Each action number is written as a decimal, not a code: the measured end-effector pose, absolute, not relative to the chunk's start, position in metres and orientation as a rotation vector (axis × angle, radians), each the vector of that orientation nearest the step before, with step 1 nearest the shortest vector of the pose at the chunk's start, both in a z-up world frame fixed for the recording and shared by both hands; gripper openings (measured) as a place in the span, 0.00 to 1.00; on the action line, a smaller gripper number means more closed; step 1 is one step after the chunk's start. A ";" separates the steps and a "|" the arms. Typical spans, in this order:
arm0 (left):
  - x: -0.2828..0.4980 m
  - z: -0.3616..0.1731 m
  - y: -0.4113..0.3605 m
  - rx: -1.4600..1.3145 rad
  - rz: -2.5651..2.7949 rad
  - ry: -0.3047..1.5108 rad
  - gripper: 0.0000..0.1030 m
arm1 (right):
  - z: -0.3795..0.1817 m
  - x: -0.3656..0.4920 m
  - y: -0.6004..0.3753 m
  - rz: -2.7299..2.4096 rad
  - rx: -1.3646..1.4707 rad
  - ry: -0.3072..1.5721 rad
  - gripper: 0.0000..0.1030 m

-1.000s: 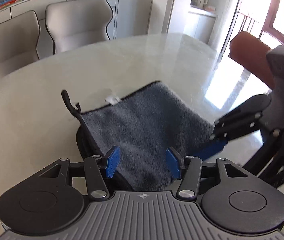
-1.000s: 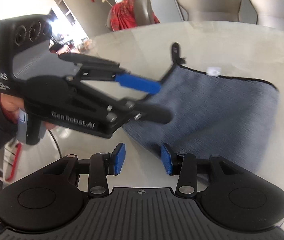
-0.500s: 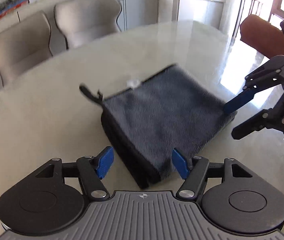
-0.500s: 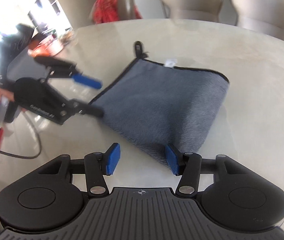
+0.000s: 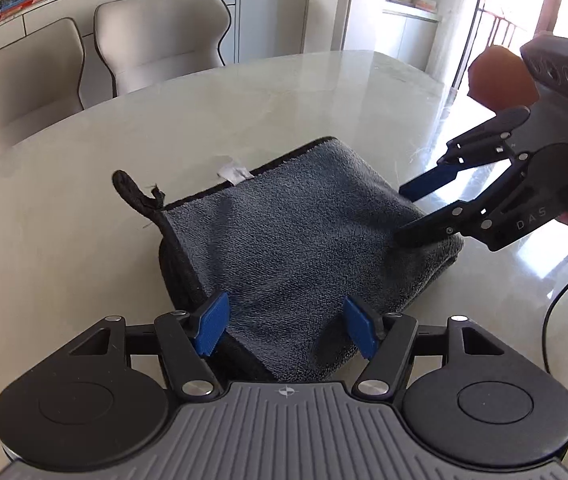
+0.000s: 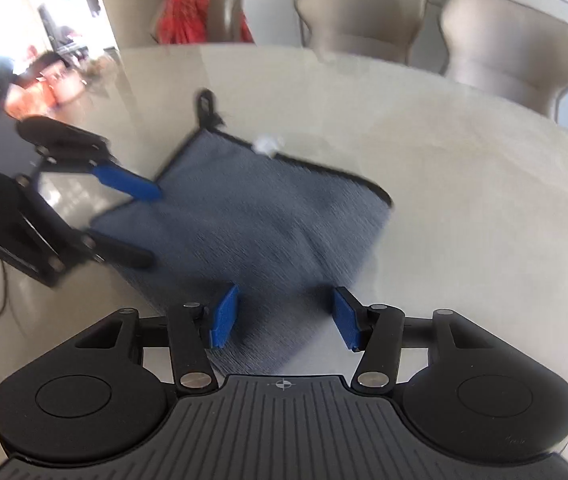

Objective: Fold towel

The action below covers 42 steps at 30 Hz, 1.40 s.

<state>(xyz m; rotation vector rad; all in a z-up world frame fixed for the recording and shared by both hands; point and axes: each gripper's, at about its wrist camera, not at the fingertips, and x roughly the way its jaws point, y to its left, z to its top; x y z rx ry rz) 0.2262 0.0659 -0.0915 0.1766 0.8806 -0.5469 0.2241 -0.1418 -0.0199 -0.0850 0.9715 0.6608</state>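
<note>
Item: folded grey terry towel (image 5: pixel 296 240), frame centre, pale glossy surface (image 5: pixel 84 200). Your left tool (image 5: pixel 286 330) spread, empty; right tool (image 6: pixel 284 318) opening, empty. Risk: dragging either across unfolds layers.

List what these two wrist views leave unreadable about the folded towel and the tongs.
- Towel, left wrist view: its near edge is hidden behind the left tongs body, so any contact there is unclear.
- White label: too small to read.
- Right wrist view: motion blur smears the towel's weave and far edge.
- Right tongs, opening: whether the pads touch the cloth beneath them cannot be told.
</note>
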 end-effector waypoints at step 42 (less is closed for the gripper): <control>0.204 -0.090 0.056 0.057 -0.521 0.932 0.66 | -0.012 0.187 -0.127 0.762 -0.019 0.951 0.57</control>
